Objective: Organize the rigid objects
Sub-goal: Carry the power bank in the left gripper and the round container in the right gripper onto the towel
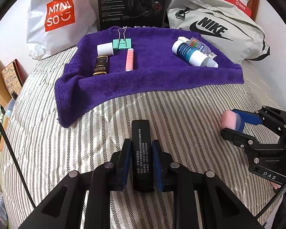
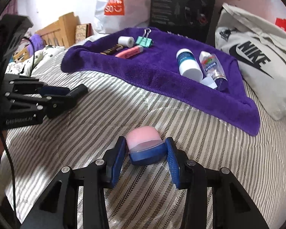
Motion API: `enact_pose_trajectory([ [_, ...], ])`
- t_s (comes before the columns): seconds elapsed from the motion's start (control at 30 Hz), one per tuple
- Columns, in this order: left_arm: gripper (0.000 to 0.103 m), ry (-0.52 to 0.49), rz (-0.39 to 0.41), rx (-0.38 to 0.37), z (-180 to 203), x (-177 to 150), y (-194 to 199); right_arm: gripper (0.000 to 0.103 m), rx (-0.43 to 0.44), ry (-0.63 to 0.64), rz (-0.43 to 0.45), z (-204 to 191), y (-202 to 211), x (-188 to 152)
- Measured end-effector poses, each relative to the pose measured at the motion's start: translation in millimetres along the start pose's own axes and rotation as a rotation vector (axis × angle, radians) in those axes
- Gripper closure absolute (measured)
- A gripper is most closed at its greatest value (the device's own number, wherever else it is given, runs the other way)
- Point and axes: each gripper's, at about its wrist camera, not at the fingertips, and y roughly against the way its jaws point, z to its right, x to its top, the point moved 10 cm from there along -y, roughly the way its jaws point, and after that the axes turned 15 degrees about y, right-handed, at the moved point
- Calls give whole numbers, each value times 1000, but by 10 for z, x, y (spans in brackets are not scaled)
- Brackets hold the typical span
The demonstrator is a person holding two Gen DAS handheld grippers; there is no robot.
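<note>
Evidently bound for the purple towel (image 1: pixel 143 76) where sorted things lie, the left gripper (image 1: pixel 142 156) has its jaws clamped on a black bar (image 1: pixel 142 152), the right gripper (image 2: pixel 145 152) on a pink-capped jar (image 2: pixel 145 145).

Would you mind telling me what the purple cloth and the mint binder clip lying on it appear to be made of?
The purple cloth looks like soft terry or microfibre: its surface is fuzzy and matte, and it drapes in folds over the striped bed cover. The mint binder clip seems to be painted sheet metal with a smooth coat, and its handles are thin, shiny bent wire loops, likely steel.
</note>
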Motion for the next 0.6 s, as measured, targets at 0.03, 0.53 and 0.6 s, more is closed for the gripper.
enact_pose_trajectory([
  [0.03, 81, 0, 2, 2, 0, -1, 1, 60, 7, -17, 6, 11, 0, -4],
  [0.53, 81, 18, 65, -3, -6, -29, 44, 60, 0, -12, 12, -2, 9, -1],
  [0.6, 81, 11, 67, -2, 0, -32, 46, 60, 2, -14, 13, -1, 8, -1],
])
